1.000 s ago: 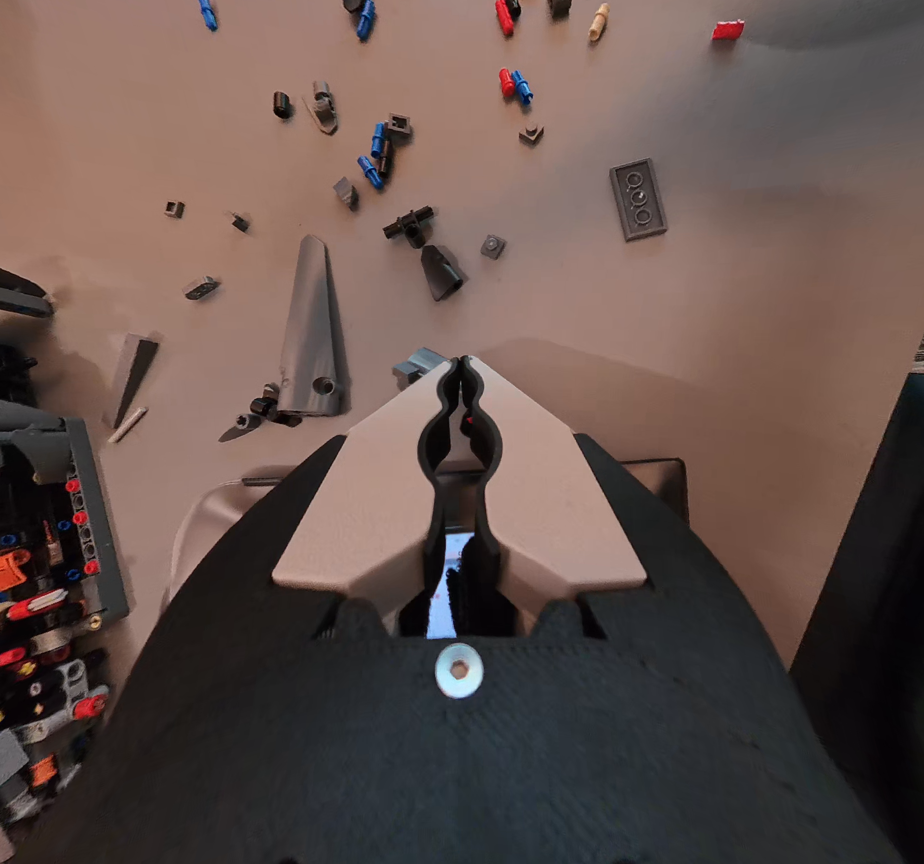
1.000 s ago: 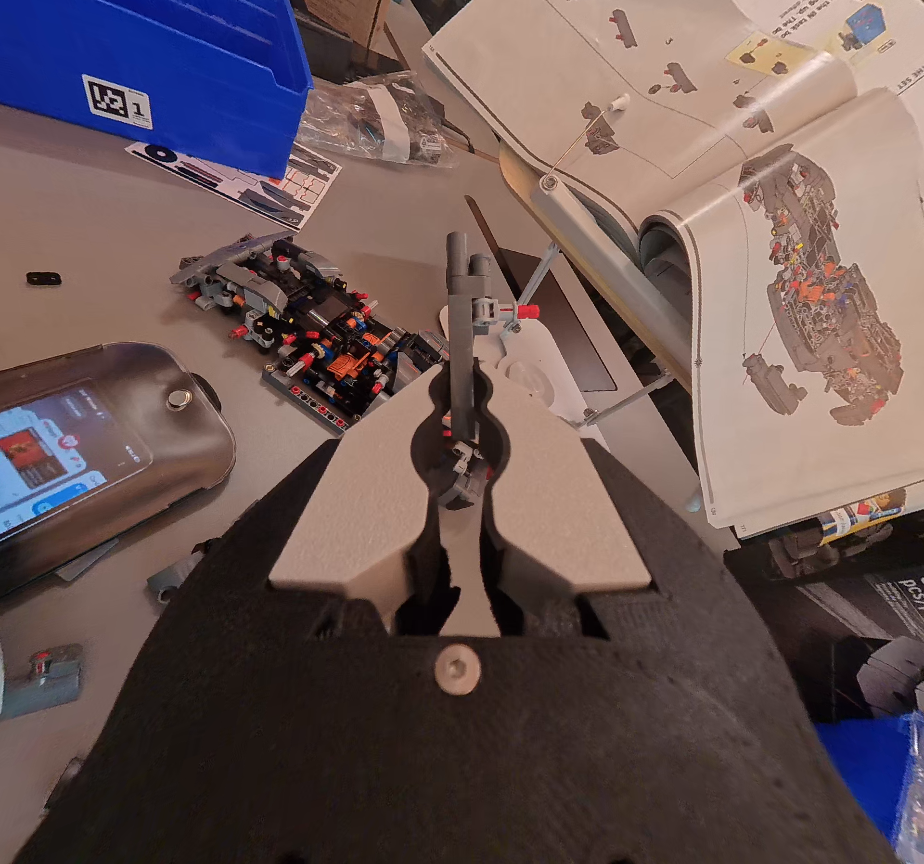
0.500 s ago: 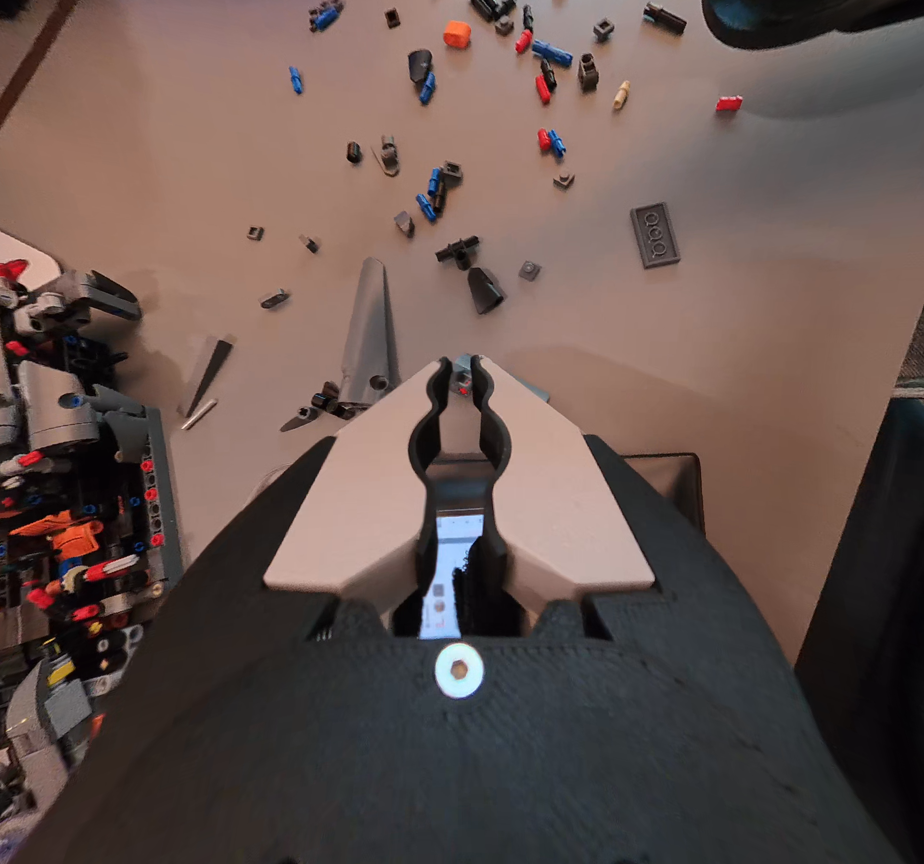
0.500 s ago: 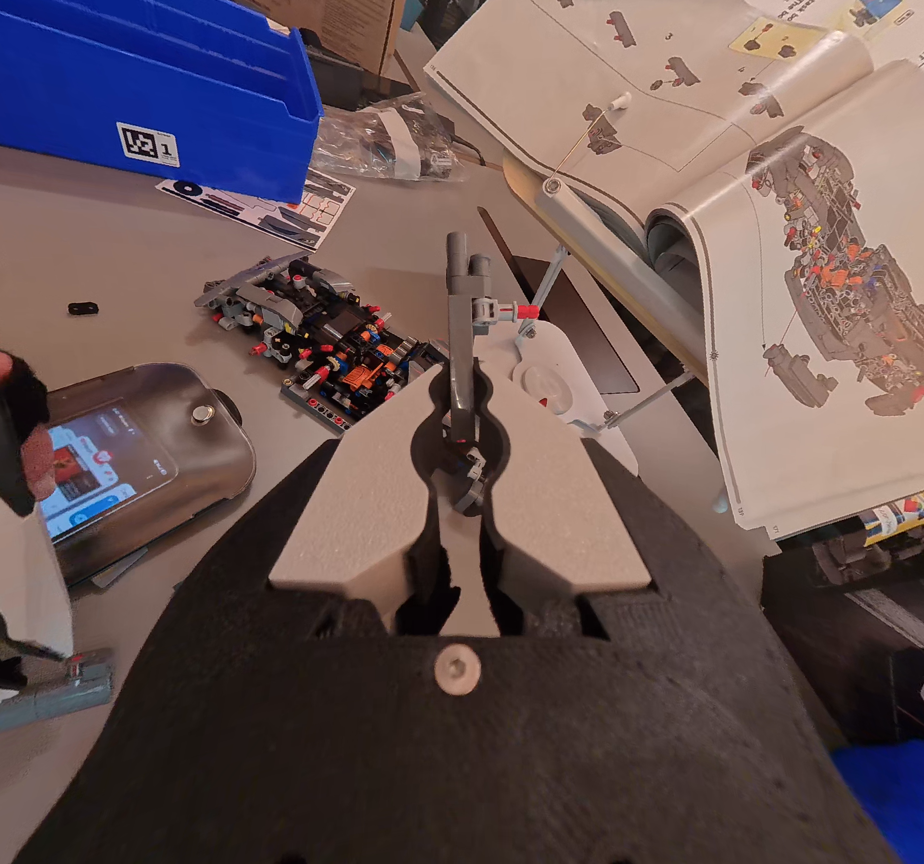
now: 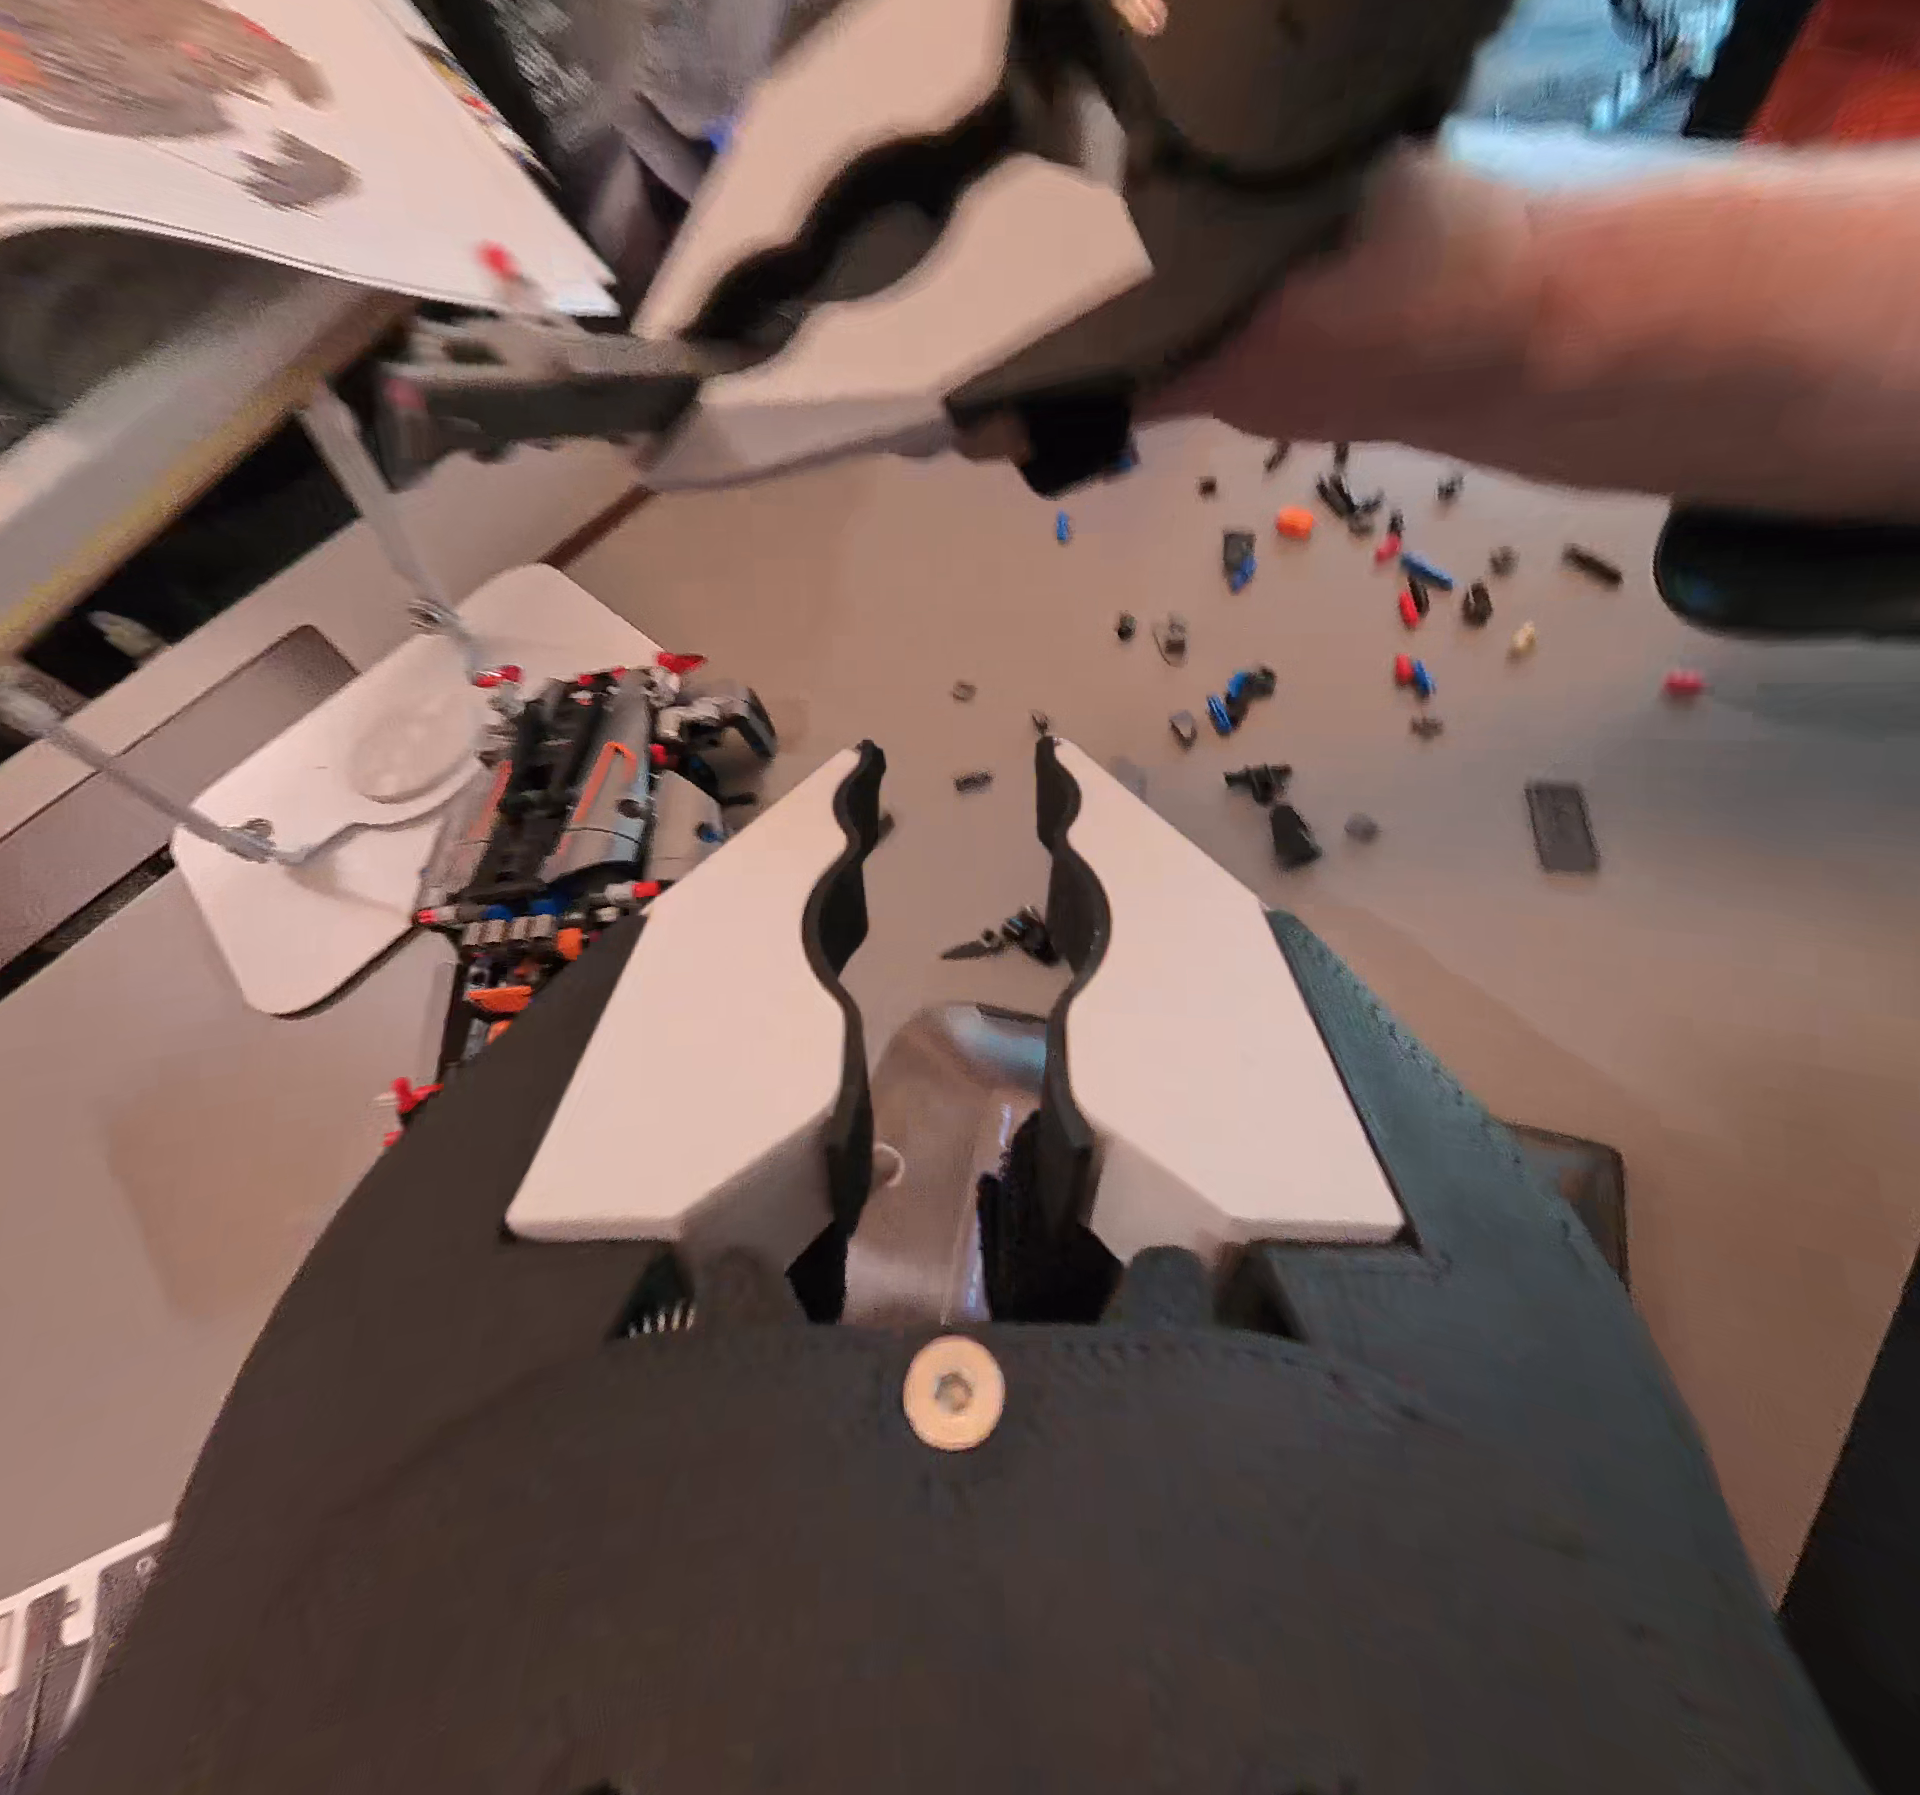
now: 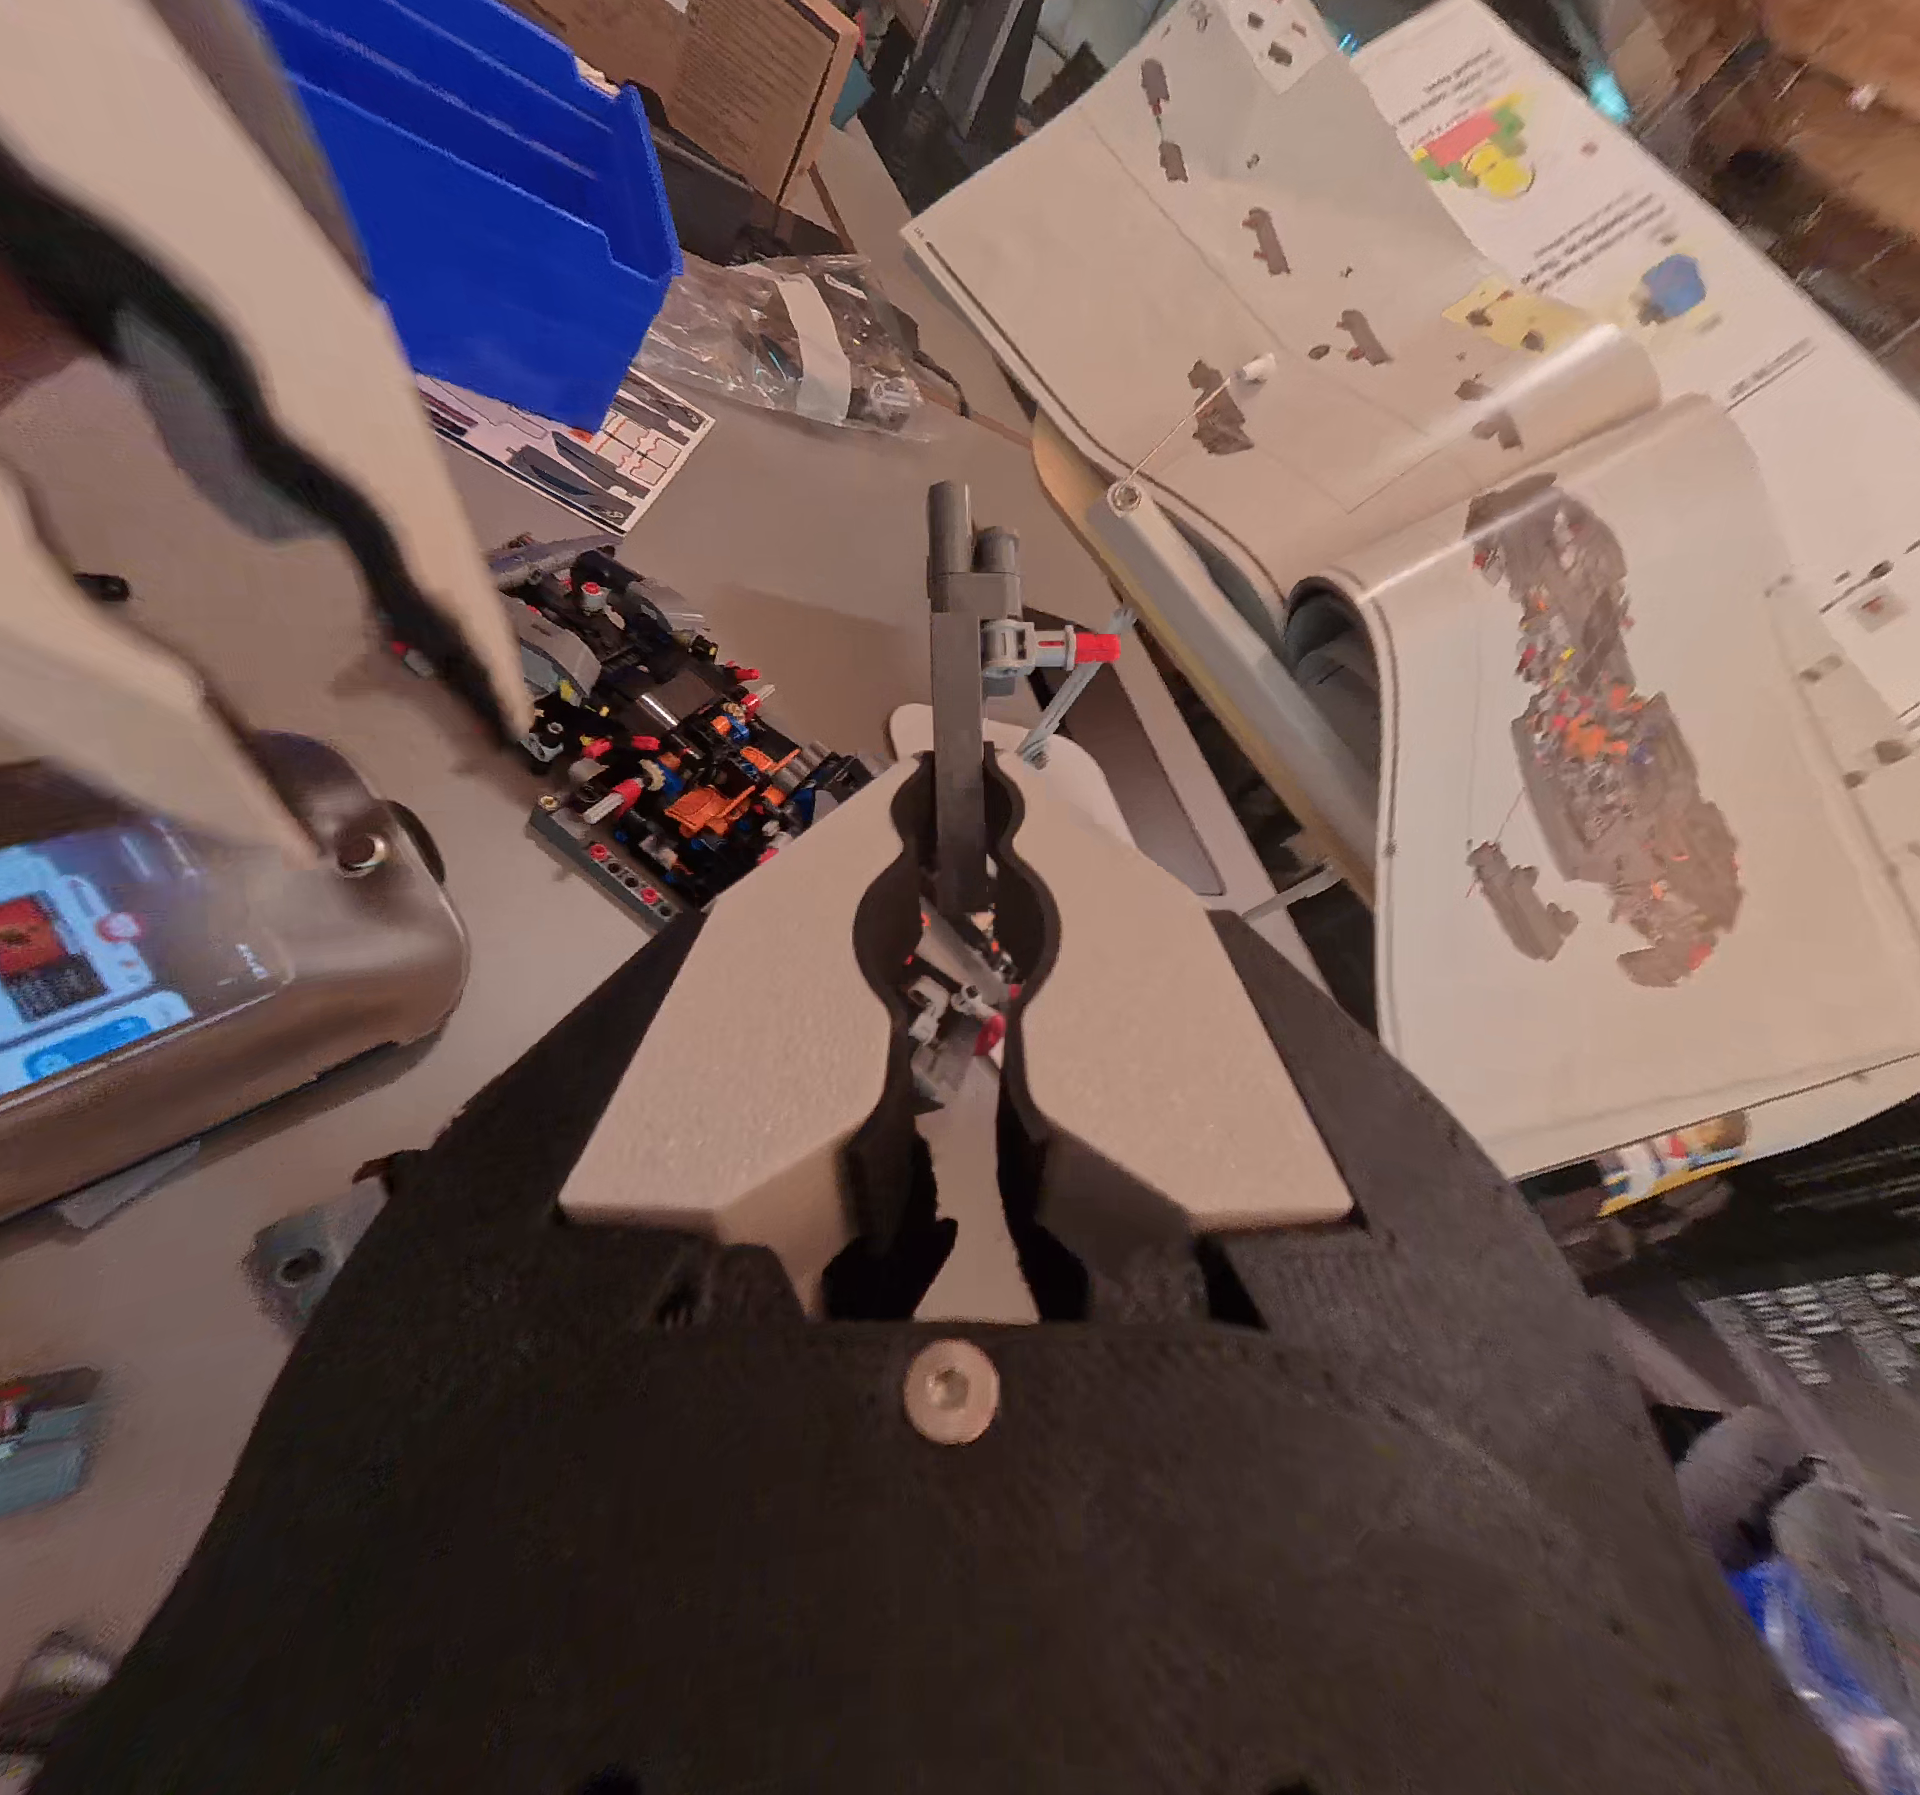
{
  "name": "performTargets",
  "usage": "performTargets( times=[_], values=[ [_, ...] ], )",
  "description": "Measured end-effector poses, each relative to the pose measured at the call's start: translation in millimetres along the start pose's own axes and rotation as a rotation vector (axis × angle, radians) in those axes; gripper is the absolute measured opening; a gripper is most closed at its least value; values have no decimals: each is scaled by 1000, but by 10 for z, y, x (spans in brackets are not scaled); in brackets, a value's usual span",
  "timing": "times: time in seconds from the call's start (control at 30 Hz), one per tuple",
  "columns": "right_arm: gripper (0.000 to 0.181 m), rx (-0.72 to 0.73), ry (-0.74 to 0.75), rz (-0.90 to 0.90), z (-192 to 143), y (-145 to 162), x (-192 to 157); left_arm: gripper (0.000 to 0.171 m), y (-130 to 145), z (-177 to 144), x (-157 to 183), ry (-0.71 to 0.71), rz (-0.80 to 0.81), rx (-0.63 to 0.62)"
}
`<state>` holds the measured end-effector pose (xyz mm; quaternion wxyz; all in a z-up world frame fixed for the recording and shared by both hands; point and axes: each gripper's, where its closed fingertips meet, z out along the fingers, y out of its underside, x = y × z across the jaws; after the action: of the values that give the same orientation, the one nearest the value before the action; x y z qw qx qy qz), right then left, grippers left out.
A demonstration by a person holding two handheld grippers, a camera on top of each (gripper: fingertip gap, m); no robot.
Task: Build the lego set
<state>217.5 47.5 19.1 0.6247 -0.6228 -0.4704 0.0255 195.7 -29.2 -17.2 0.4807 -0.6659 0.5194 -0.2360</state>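
Observation:
My right gripper is shut on a dark grey lego sub-assembly with a red-tipped pin sticking out to the right. It holds the piece up in the air above the table. The same gripper and piece show blurred at the top of the left wrist view. My left gripper is open and empty, raised above the table; its fingers loom at the left of the right wrist view. The partly built lego model lies on the table below.
Several loose lego parts lie scattered at the right. An open instruction book rests on a stand. A phone, a blue bin, a cardboard box and a clear parts bag sit around. Some 9 centimeters of space lies between my two pairs of fingers. My left tips are roughly 15 centimeters from the partly built lego model.
My left gripper has opened, lifted and swung left toward the model and the right gripper. The right gripper has kept hold of its piece and shifted slightly.

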Motion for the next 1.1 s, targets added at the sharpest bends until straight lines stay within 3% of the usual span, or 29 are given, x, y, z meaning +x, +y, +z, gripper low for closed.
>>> performTargets(
  times=[0.2,0.43,0.73,0.97,1.1],
  values=[
    [5,1,122,-282,-53,-165,-43,36,-314,-263,-356,86,-270,222],
    [5,21,162,-430,-81,-328,-153,44,-494,-379,-498,197,-371,358],
    [4,46,161,-439,-84,-387,-218,50,-518,-298,-554,313,-493,433],
    [5,70,142,-404,-80,-411,-253,23,-556,-286,-533,402,-541,492],
    [5,74,133,-397,-74,-412,-264,23,-550,-290,-534,414,-545,513]
  ],
)
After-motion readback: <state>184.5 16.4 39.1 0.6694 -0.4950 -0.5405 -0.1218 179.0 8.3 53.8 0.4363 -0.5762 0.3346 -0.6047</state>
